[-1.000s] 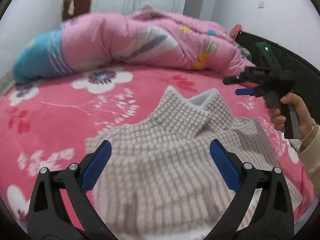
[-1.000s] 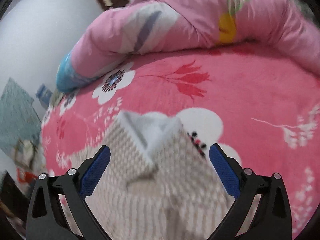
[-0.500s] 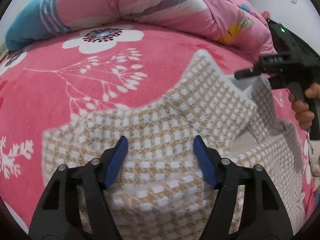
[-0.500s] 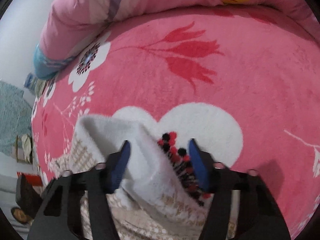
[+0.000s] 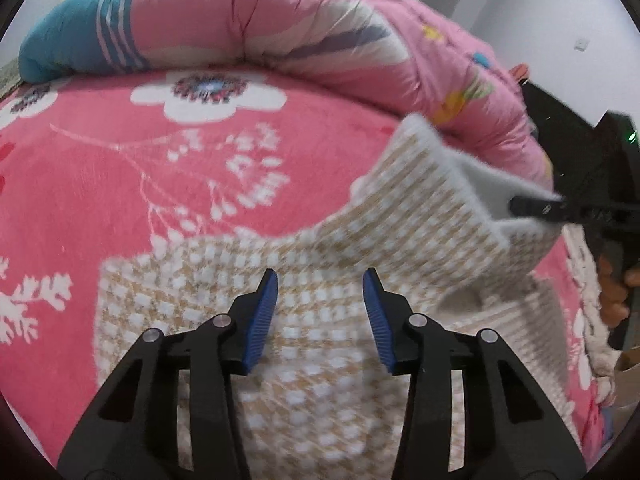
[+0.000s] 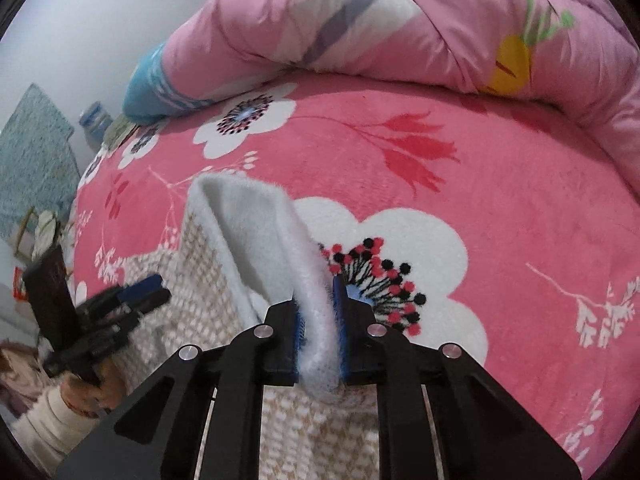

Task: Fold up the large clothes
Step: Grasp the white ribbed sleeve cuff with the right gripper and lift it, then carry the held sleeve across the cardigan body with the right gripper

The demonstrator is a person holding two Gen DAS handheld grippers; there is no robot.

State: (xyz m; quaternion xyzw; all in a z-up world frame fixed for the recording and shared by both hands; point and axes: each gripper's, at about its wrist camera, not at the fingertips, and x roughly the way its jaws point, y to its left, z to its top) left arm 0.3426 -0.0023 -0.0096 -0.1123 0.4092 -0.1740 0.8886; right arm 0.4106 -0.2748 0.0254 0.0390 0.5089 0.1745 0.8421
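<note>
Checked fleece sweater (image 5: pixel 320 320) spread across bed (image 5: pixel 120 184), collar at two o'clock, clenched in right claw (image 6: pixel 318 332). Left claw (image 5: pixel 320 312) closing, not yet gripping, straddling shoulder cloth.

- Our left gripper (image 5: pixel 320 300) hung over the checked beige-and-white garment (image 5: pixel 304 360); jaws had just been closing, part open, pads not pressing the cloth.
- Our right gripper (image 5: pixel 536 209) clamped the white-lined collar (image 5: pixel 480 184), raised off the pink floral blanket (image 5: pixel 120 184).
- Pink quilt (image 5: pixel 320 36) bunched behind.
</note>
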